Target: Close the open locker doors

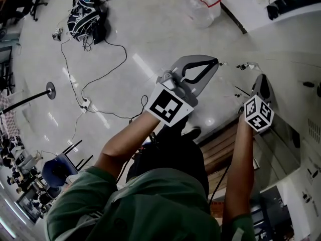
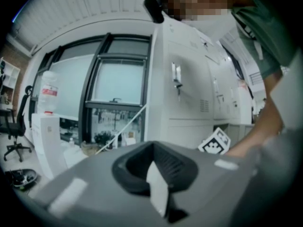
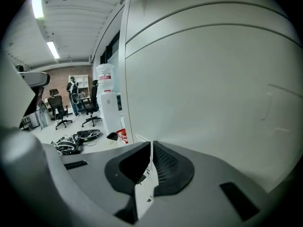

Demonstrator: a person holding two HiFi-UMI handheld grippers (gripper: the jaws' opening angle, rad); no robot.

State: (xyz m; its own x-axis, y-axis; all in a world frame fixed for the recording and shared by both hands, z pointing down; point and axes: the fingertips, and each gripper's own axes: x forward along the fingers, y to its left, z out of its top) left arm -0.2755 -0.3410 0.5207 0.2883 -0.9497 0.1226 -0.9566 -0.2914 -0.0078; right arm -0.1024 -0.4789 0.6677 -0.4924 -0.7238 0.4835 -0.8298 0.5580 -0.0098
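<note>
1. The left gripper (image 1: 210,64) sits mid-frame in the head view. Its jaws are pressed together with nothing between them, and it is off the lockers (image 2: 189,93).
2. The right gripper (image 3: 150,167) also has its jaws together and holds nothing. Its tip is close against a broad white locker door (image 3: 213,89) that fills the right of its own view.
3. In the left gripper view, the upper doors at centre right look flush.
4. Judging from this, the closing is under way. Whether this door is fully home, or others remain open, cannot be told.
</note>
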